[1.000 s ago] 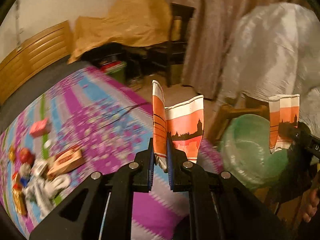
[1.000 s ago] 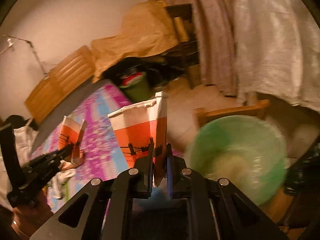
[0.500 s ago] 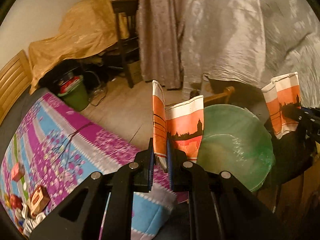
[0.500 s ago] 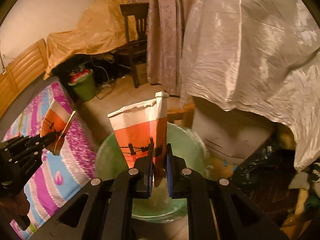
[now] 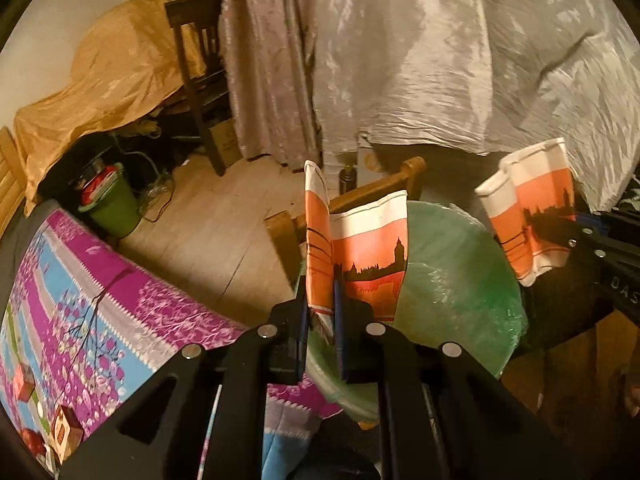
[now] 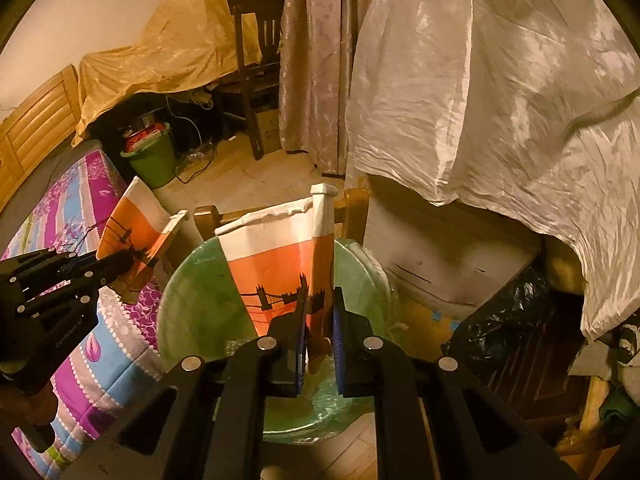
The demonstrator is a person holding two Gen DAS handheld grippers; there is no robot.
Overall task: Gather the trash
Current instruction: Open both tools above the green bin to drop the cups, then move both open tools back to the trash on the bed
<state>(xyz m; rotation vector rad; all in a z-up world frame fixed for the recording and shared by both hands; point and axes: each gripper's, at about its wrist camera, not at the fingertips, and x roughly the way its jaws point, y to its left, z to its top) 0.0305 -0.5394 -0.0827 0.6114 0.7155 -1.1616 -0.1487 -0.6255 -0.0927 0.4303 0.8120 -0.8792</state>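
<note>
Hovering over the green-lined trash bin (image 6: 192, 304), both tongs carry flattened paper cups — the left tongs (image 5: 320, 312) pinch one paper cup (image 5: 360, 256), the right tongs (image 6: 318, 320) pinch another cup (image 6: 280, 264). Neither is dropped yet; small boxes (image 5: 60, 428) on the bed (image 5: 120, 320) seemingly remain to collect.

I am working in a home bedroom: beside the bed's purple floral quilt (image 5: 120, 312) stands its wooden headboard (image 6: 36, 120); beyond the quilt are patterned curtains (image 6: 316, 60), a dark wooden chair (image 6: 256, 52) and cloth-draped furniture (image 5: 112, 68).
</note>
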